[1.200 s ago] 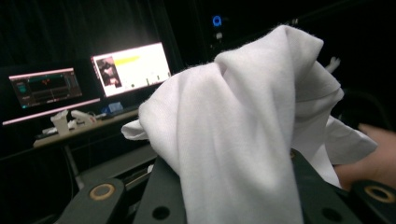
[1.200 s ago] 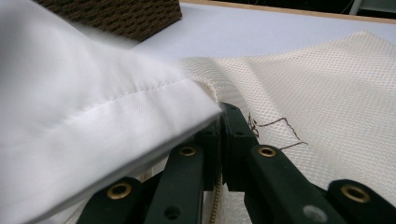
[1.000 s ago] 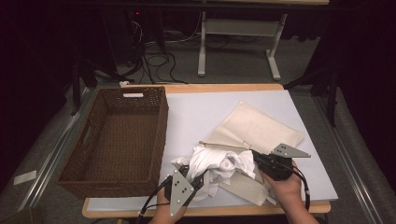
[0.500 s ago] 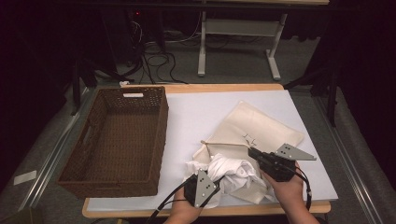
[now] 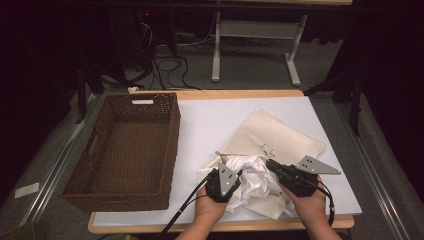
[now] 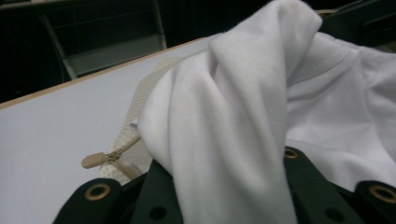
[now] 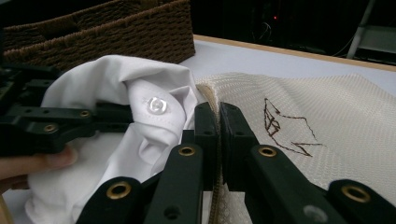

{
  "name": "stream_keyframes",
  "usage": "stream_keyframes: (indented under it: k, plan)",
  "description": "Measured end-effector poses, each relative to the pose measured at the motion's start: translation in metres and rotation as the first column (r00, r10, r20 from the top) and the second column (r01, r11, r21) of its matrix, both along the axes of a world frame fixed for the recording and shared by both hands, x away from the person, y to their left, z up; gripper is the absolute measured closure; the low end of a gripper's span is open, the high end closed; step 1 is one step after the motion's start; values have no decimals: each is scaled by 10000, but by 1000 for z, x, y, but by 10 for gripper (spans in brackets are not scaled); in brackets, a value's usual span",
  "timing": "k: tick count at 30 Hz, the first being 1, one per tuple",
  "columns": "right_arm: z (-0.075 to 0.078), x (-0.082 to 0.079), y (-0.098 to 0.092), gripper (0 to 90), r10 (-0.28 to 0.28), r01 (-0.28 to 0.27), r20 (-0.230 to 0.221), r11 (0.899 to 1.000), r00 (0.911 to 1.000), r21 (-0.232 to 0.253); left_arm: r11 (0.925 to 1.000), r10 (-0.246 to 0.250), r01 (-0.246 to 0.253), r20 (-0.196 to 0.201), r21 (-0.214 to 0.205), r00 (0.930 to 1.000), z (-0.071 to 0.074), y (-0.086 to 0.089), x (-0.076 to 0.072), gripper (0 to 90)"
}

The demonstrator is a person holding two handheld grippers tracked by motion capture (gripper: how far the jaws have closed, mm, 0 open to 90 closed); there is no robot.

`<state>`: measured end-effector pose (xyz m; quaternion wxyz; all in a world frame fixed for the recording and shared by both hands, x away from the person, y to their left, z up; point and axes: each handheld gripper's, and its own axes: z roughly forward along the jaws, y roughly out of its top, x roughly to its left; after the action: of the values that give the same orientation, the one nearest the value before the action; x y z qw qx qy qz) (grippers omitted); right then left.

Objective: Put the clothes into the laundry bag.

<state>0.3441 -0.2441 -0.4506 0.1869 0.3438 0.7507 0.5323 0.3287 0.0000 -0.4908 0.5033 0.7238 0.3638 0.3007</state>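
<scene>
Your right tool is clamped on the mesh bag's rim; your left tool, jaws just easing apart, grips the white shirt at the counter's near edge.

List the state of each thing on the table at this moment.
White shirt: crumpled, at the bag's mouth, draped over the left tongs.
Mesh bag: flat, its rim pinched by the right tongs.
Zipper pull: lying loose.
Wicker basket: empty.
</scene>
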Motion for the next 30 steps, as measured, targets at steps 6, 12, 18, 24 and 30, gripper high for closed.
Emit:
stream_keyframes:
  k: [6, 12, 18, 24, 30]
  plan:
    - [-1, 0, 2, 872, -42, 42, -26, 10000, 10000, -55, 9995, -137, 138, -44, 274, 9999, -3, -9, 3, 699]
    - [-1, 1, 3, 877, -94, 94, 8, 9999, 10000, 108, 9958, -244, 290, -534, 868, 9983, -4, -23, 11, 694]
    - [0, -1, 6, 876, 43, -43, 170, 10000, 9998, 36, 9931, -294, 408, -1033, 1099, 9942, -10, -29, 14, 572]
    - [-1, -2, 4, 875, 46, -46, 44, 10000, 10000, 42, 9956, -598, 638, -578, 693, 9965, 1, -13, -1, 267]
    - [-2, -2, 5, 875, 81, -81, 123, 9999, 9999, -73, 9949, -995, 995, -43, -166, 9950, 9, 14, -28, 185]
